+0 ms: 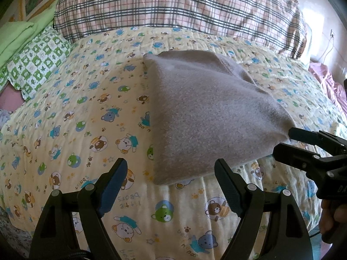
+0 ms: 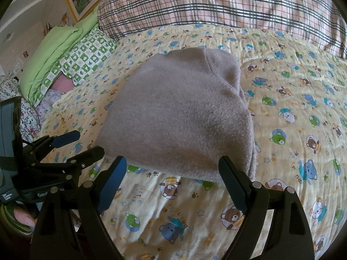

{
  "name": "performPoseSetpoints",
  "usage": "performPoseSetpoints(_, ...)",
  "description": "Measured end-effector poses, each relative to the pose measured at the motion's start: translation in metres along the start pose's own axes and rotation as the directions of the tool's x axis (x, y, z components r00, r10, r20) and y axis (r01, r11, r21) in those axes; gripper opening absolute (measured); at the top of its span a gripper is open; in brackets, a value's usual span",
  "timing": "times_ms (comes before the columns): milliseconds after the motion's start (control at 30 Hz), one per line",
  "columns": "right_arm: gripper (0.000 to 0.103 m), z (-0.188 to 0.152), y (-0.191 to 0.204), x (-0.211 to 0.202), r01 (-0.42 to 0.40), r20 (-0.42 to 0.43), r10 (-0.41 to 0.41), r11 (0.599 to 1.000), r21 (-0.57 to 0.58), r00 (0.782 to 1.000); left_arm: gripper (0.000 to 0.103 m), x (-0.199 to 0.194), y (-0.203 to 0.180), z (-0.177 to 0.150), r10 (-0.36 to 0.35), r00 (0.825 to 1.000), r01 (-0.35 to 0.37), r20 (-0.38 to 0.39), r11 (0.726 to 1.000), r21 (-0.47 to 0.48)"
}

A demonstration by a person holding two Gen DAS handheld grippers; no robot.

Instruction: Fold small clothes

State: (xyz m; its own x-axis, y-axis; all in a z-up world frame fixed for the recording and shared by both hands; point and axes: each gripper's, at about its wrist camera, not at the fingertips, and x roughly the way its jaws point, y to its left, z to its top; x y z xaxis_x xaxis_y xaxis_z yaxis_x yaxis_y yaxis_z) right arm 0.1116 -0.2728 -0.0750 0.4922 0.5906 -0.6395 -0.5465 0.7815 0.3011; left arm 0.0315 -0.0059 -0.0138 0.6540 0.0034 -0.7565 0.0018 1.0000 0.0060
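A folded grey fleece garment (image 1: 206,117) lies flat on the yellow bear-print quilt (image 1: 76,112). It also shows in the right wrist view (image 2: 177,117). My left gripper (image 1: 171,173) is open and empty, just short of the garment's near left corner. My right gripper (image 2: 173,169) is open and empty, its fingers at the garment's near edge. In the left wrist view the right gripper (image 1: 282,143) comes in from the right, open, beside the garment's right corner. In the right wrist view the left gripper (image 2: 86,143) sits at the left, open.
A plaid pillow (image 1: 173,4) lies across the back of the bed. A green checked pillow (image 1: 36,65) and a plain green one (image 1: 19,34) are at the left. Pink bedding (image 1: 329,82) is at the right edge. The quilt (image 2: 292,108) spreads around the garment.
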Motion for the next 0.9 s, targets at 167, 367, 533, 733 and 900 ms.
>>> performPoseSetpoints(167, 0.087, -0.0001, 0.0005, -0.0003, 0.000, 0.000, 0.000, 1.000, 0.000, 1.000, 0.083, -0.0004, -0.0002, 0.0003, 0.002, 1.000, -0.002, 0.001, 1.000, -0.002)
performPoseSetpoints(367, 0.087, -0.0007, 0.0015, -0.0005, 0.000, 0.001, 0.000, 1.000, 0.003, 1.000, 0.083, -0.0005, -0.0006, 0.0002, -0.002, 1.000, 0.002, 0.001, 1.000, -0.001)
performPoseSetpoints(533, 0.087, -0.0006, 0.0020, -0.0006, 0.001, 0.002, -0.001, 1.000, 0.004, 1.000, 0.083, -0.0012, -0.0008, 0.0010, -0.002, 1.000, 0.002, 0.002, 1.000, 0.002)
performPoseSetpoints(733, 0.087, -0.0007, 0.0016, -0.0016, -0.002, 0.003, 0.002, 1.000, 0.006, 1.000, 0.083, -0.0018, -0.0011, 0.0018, -0.001, 1.000, 0.001, 0.005, 1.000, 0.002)
performPoseSetpoints(900, 0.087, -0.0007, 0.0018, -0.0015, -0.001, 0.004, 0.001, 1.000, 0.005, 1.000, 0.083, -0.0029, -0.0007, 0.0035, -0.002, 1.000, 0.002, 0.009, 1.000, 0.003)
